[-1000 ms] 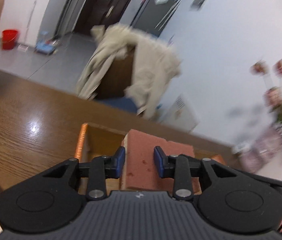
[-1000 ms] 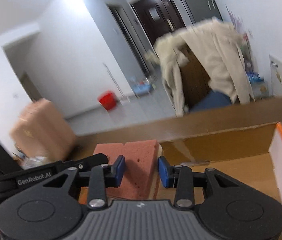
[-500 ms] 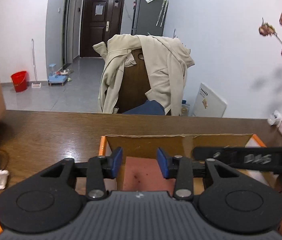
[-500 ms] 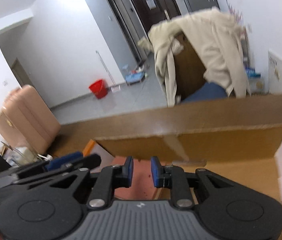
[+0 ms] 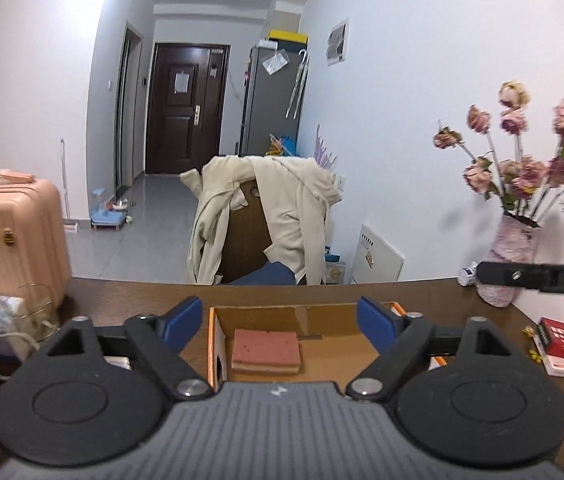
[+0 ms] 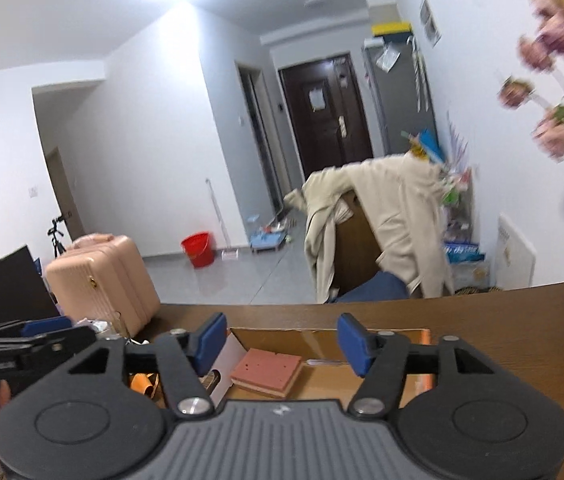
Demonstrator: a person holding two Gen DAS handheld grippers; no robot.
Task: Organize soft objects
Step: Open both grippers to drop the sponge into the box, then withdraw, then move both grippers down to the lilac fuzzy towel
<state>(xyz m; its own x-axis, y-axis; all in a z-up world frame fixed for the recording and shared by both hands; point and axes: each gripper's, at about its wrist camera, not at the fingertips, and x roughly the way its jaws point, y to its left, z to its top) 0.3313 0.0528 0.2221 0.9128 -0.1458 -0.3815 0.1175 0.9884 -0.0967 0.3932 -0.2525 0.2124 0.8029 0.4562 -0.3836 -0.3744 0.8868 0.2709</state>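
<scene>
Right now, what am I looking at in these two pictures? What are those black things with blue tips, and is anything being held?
No robot here: a person holds a claw in each hand, with a camera on each looking forward along its fingers. One picture is from the left claw, the other from the right claw. Both claws have just been opening and hold nothing. On the brown table stands a cardboard box with a pink sponge lying flat inside. A vase of flowers stands at the table's far right corner. Beyond the table are a chair with a beige coat and a pink suitcase.
</scene>
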